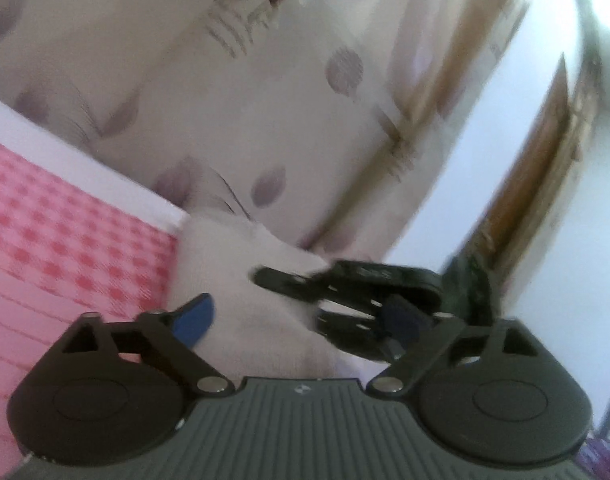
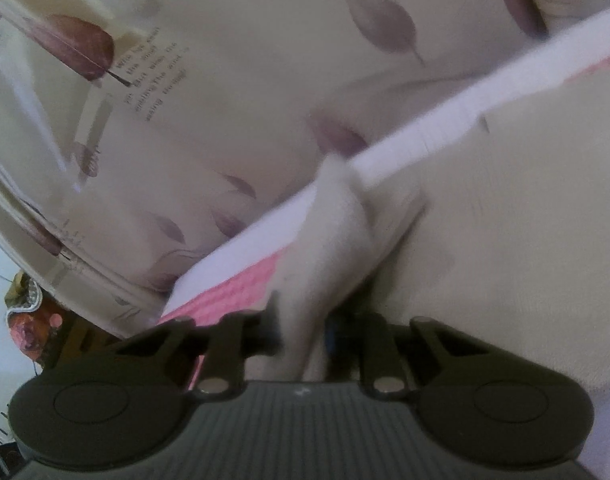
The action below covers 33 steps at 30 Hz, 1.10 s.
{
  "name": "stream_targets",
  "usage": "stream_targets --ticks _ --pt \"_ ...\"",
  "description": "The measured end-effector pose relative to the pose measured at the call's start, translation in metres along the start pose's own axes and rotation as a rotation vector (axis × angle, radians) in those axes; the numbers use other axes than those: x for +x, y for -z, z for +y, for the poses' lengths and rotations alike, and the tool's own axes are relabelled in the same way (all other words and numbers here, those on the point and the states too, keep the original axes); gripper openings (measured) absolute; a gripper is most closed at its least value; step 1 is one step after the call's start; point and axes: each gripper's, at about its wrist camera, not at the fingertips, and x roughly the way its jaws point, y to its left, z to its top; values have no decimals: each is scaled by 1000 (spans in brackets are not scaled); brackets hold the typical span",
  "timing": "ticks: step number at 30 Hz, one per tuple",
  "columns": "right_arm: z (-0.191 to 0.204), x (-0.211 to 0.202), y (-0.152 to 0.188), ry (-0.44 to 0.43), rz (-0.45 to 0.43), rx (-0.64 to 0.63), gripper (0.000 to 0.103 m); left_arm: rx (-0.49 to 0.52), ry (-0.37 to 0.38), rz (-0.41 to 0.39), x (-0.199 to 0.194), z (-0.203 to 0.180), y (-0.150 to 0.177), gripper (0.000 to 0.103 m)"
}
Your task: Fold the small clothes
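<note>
A small white garment (image 1: 245, 280) lies at the corner of a pink checked cloth (image 1: 65, 240) with a white border. My left gripper (image 1: 297, 316) is open, its blue pads (image 1: 195, 318) wide apart, with the white garment lying between them untouched. In the left wrist view the right gripper's black body (image 1: 365, 292) reaches in from the right onto the garment's edge. In the right wrist view my right gripper (image 2: 303, 336) is shut on a raised fold of the white garment (image 2: 333, 240), which runs up from between its fingers. The picture is blurred.
A cream bedsheet (image 1: 225, 100) printed with mauve leaves and text spreads beyond the cloths. A wooden bed frame (image 1: 545, 152) and a white wall stand to the right in the left wrist view. The pink checked cloth (image 2: 233, 292) shows under the garment in the right wrist view.
</note>
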Motion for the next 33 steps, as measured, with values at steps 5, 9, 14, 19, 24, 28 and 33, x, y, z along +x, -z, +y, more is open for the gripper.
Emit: stream_targets --ticks 5,9,14,19,24,28,33 --pt "4 -13 -8 -26 -24 -9 19 56 -62 -44 -5 -10 0 102" --pt "1 -34 -21 -49 -56 -5 19 117 -73 -31 -2 -23 4 103" --pt "-9 -71 -50 -31 -112 -33 18 80 -26 -11 -3 -38 15 103" --pt "-35 -118 -81 25 -169 -43 17 17 13 24 6 -54 26 103" --pt "-81 -150 -96 134 -171 -55 17 -1 40 54 25 -68 29 103" --pt "-128 -160 -94 196 -171 13 17 24 42 91 45 -83 33 103" --pt "-150 -163 -85 198 -169 15 17 73 45 118 65 -100 39 103"
